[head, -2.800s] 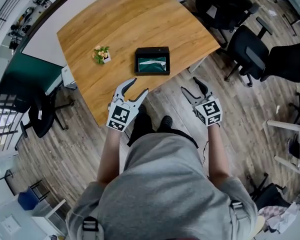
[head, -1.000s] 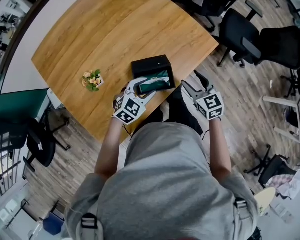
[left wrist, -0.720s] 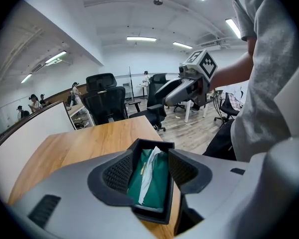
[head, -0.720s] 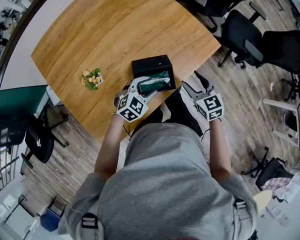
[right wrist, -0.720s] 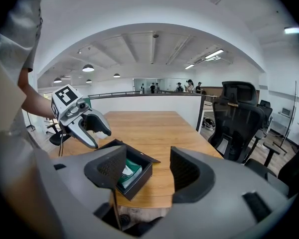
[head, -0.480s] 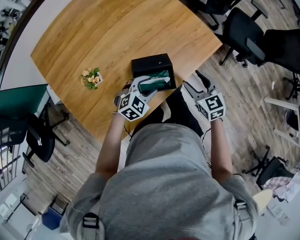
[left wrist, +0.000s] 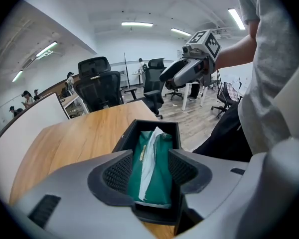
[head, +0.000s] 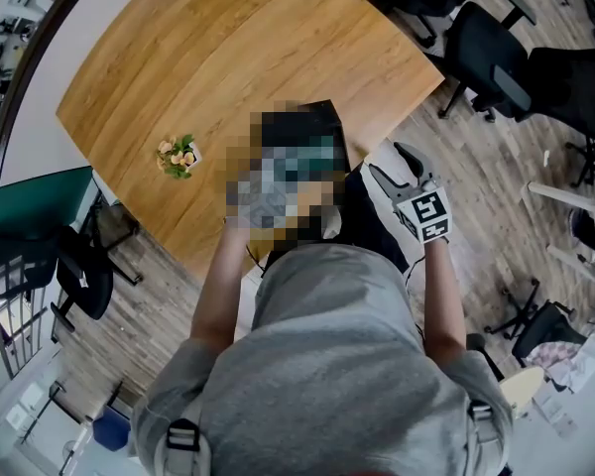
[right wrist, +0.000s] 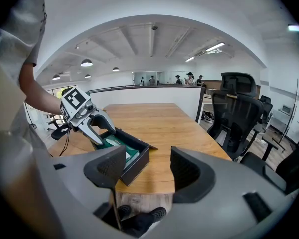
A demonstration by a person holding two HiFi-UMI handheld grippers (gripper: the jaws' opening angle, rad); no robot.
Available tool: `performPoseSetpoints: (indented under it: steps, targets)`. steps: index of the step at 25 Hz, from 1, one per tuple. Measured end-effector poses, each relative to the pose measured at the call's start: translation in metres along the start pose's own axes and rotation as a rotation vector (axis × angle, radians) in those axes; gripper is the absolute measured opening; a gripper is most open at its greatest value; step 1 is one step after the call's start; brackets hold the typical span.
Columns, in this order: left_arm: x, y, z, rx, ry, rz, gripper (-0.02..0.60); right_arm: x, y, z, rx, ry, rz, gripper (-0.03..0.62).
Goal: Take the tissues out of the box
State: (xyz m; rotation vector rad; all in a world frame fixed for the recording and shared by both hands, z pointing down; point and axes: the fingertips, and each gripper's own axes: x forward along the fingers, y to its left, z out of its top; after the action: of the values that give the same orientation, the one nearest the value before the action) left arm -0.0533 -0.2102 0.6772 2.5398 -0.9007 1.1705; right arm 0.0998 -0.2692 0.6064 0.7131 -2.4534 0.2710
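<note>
So, left gripper (left wrist: 150, 169): spread wide, poised over the near end of the box, straddling the green pack, not pinching anything yet; hard to call any contact.
Tissue pack (left wrist: 162, 158): soft green wrapper, lying flat inside the box and filling most of it; probably light and squishy, likely to buckle under a hard squeeze, film maybe a bit slippery.
White tissue (left wrist: 148, 153): poking out along the slot down the pack's middle; thin, probably tears easily, so best pinched low and gently.
Where to grab: across the pack's long sides for the whole thing, or on the white strip for single sheets.
Box (left wrist: 154, 124): black, open on top, stiff-looking walls, sitting at the table's near edge; might ride up with the pack, so worth holding down.
Right gripper (right wrist: 142, 169): also spread, nothing between the jaws, held off the table edge, near the box but clear of it.
Table (left wrist: 74, 138): wooden, mostly bare.
Small plant (head: 178, 155): on the table, well apart from the box.
Office chairs (left wrist: 97, 83): beyond the far side.
</note>
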Motion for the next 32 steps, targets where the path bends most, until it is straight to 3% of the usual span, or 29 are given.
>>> performPoseSetpoints:
  steps: [5, 12, 20, 27, 32]
  targets:
    - [0.013, 0.002, -0.005, -0.024, 0.009, -0.033, 0.238, -0.009, -0.014, -0.01, 0.026, 0.01, -0.028, 0.293]
    - [0.029, -0.001, -0.003, 0.002, 0.033, -0.084, 0.238, -0.011, -0.013, -0.014, 0.038, 0.023, -0.037, 0.295]
    - [0.036, 0.001, -0.006, 0.019, 0.083, -0.071, 0.208, -0.006, -0.014, -0.014, 0.041, 0.038, -0.033, 0.295]
    - [0.038, -0.002, -0.011, 0.114, 0.118, -0.05, 0.126, -0.005, -0.013, -0.008, 0.03, 0.028, -0.036, 0.293]
    - [0.038, -0.005, -0.012, 0.206, 0.13, -0.054, 0.025, -0.009, -0.013, -0.007, 0.025, 0.024, -0.047, 0.291]
